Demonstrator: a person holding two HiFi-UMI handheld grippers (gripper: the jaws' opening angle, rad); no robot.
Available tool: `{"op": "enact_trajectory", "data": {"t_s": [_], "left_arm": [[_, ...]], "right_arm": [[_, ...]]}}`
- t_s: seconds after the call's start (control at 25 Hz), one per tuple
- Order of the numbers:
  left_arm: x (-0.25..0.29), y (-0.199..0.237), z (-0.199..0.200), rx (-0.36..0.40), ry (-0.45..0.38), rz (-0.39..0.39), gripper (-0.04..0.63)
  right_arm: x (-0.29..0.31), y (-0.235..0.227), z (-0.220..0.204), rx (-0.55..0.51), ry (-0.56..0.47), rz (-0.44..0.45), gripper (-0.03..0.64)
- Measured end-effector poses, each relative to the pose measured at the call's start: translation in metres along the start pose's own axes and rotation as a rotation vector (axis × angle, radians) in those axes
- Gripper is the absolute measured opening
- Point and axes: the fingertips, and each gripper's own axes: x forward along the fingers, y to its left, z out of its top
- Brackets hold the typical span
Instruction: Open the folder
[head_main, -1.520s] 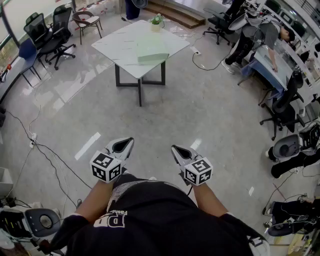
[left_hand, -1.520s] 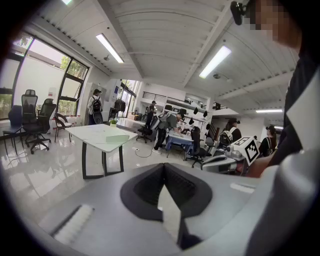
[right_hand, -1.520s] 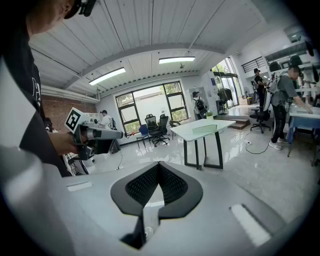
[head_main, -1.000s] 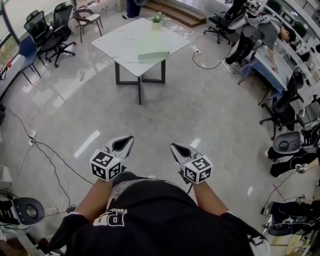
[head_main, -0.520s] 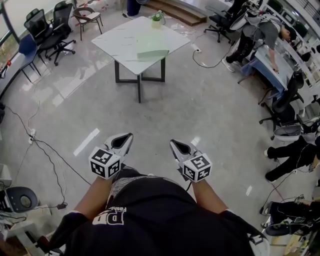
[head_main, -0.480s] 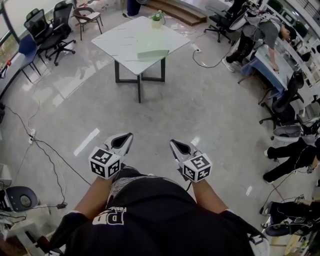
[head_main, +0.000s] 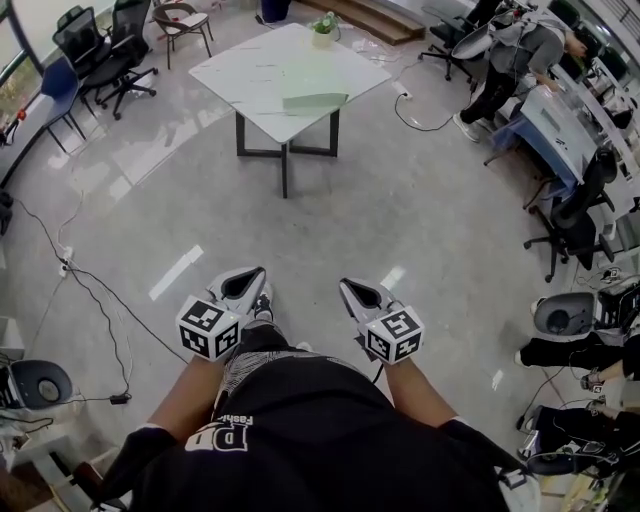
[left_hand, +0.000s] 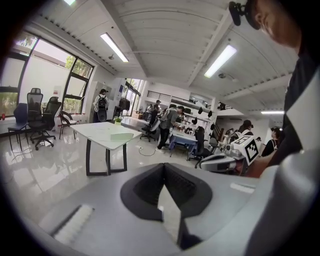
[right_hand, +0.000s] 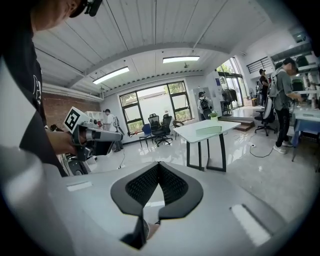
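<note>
A pale green folder (head_main: 315, 100) lies shut on a white table (head_main: 262, 72) far ahead across the floor. It also shows small in the left gripper view as the folder (left_hand: 121, 136) and in the right gripper view as the folder (right_hand: 208, 130). My left gripper (head_main: 250, 276) and right gripper (head_main: 350, 290) are held side by side close to the person's body, well short of the table. Both have their jaws closed tip to tip with nothing between them, as seen at the left gripper (left_hand: 164, 167) and the right gripper (right_hand: 159, 165).
A small potted plant (head_main: 323, 27) stands at the table's far corner. Office chairs (head_main: 105, 45) sit at the back left and cables (head_main: 80, 285) trail over the floor at left. People work at desks (head_main: 560, 120) along the right. Grey floor (head_main: 400, 200) lies between me and the table.
The view has crept forward and shifted, so the table sits slightly nearer and further right. A foot now shows beside the left gripper. Both grippers keep their pose.
</note>
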Motion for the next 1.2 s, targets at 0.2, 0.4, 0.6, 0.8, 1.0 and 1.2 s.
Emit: {"op": "enact_trajectory", "data": {"t_s": [0.2, 0.4, 0.6, 0.8, 1.0, 1.2], "left_arm": [[0.012, 0.015, 0.004, -0.007, 0.002, -0.011, 0.051], [0.025, 0.038, 0.016, -0.008, 0.000, -0.016, 0.051], [0.044, 0.065, 0.035, -0.005, 0.009, -0.027, 0.051], [0.061, 0.105, 0.064, -0.002, -0.013, -0.035, 0.051], [0.079, 0.139, 0.089, 0.010, -0.016, -0.064, 0.051], [0.096, 0.177, 0.108, 0.014, -0.014, -0.089, 0.051]], "right_arm": [[0.014, -0.006, 0.001, 0.000, 0.021, -0.003, -0.002], [0.037, -0.016, 0.016, -0.016, 0.030, -0.003, -0.002], [0.067, -0.033, 0.039, -0.012, 0.031, -0.010, -0.002], [0.103, -0.043, 0.060, -0.017, 0.033, -0.019, -0.002], [0.138, -0.056, 0.087, -0.021, 0.026, -0.043, -0.002], [0.174, -0.067, 0.105, -0.016, 0.024, -0.070, -0.002]]}}
